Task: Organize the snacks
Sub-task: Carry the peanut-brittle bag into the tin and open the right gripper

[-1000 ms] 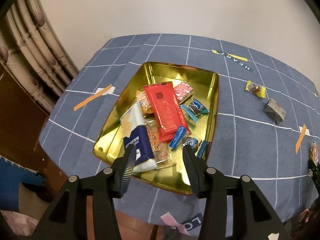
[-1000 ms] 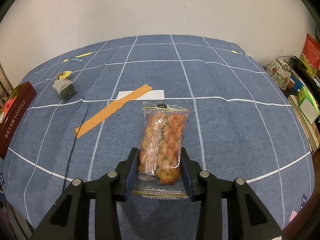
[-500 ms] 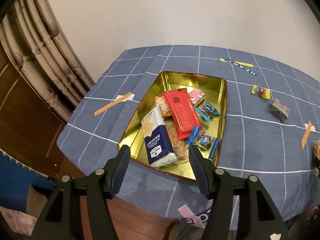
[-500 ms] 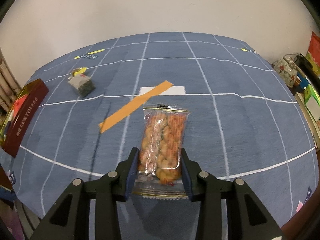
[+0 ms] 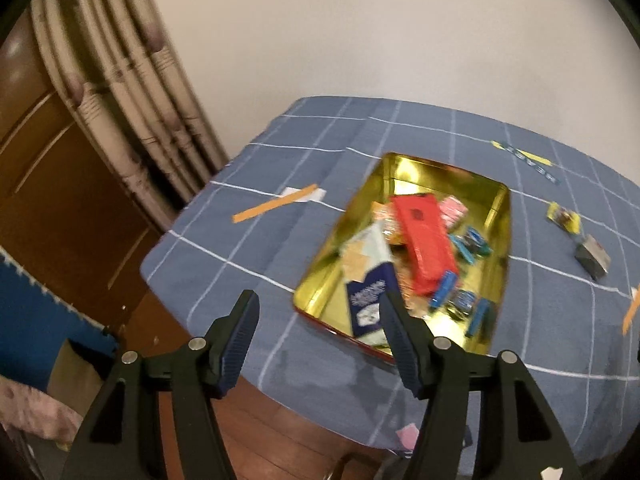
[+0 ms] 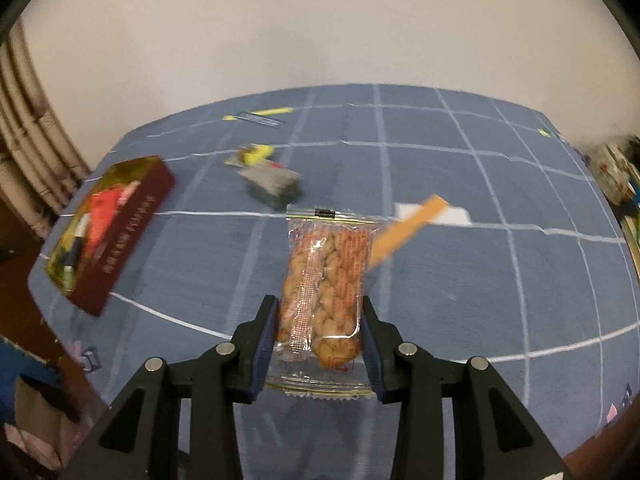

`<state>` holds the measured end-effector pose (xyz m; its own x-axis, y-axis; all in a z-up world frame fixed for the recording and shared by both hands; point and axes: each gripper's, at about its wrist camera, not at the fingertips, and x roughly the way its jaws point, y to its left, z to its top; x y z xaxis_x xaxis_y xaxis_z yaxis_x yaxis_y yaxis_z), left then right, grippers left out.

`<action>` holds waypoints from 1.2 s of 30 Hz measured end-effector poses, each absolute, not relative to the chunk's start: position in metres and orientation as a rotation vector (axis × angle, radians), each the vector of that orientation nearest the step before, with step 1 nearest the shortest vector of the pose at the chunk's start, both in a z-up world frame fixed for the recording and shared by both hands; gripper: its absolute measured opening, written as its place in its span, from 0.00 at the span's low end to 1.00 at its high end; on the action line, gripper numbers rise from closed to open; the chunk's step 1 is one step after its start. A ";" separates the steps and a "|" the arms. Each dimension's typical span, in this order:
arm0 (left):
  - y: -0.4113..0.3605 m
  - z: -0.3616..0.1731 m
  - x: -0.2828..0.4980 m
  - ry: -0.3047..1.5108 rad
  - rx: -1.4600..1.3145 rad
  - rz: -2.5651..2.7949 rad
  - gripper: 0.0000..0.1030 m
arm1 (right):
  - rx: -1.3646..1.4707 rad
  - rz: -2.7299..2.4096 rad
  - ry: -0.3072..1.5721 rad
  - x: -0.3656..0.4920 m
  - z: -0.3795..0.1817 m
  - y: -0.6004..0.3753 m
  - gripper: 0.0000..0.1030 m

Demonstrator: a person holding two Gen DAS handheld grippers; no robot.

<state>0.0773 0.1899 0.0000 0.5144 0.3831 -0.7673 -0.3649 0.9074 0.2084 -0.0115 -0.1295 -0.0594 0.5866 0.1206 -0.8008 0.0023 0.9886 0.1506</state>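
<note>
A gold tin [image 5: 400, 168] with dark red outer walls [image 6: 132, 232] lies on the blue checked tablecloth and holds a red packet [image 5: 424, 240], a blue-and-white pouch [image 5: 370, 292] and several small sweets. My left gripper [image 5: 318, 296] hangs open and empty above the table's near edge, short of the tin's near corner. My right gripper [image 6: 319, 300] is shut on a clear packet of twisted snacks [image 6: 326, 268], held above the cloth to the right of the tin. A grey packet [image 6: 274, 180] and a yellow sweet [image 6: 254, 154] lie on the cloth beyond.
Orange tape strips [image 5: 276, 208] [image 6: 408, 232] are stuck to the cloth. A curtain [image 5: 120, 80] and a wooden panel stand left of the table. Cluttered shelves [image 6: 616, 176] are at the far right. The table edge drops to the floor just under my left gripper.
My left gripper has drawn back from the tin and its jaws have widened. My right gripper has lifted the snack packet and carried it left, bringing the tin into view.
</note>
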 end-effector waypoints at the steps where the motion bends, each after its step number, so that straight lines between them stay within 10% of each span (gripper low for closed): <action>1: 0.193 0.000 0.077 0.925 0.014 0.461 0.58 | 0.138 0.085 0.939 -0.010 -0.055 -0.122 0.38; 16: 0.225 -0.007 0.078 0.921 -0.005 0.588 0.64 | 0.094 0.439 0.915 0.072 0.005 0.035 0.38; 36: 0.223 -0.009 0.082 0.912 0.018 0.583 0.71 | -0.043 0.499 1.103 0.191 -0.064 0.160 0.39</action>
<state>0.0825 0.2232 -0.0092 0.4693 0.4834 -0.7390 -0.4686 0.8457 0.2556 0.1910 0.1601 -0.0636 0.3525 0.3644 -0.8619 -0.4065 0.8893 0.2097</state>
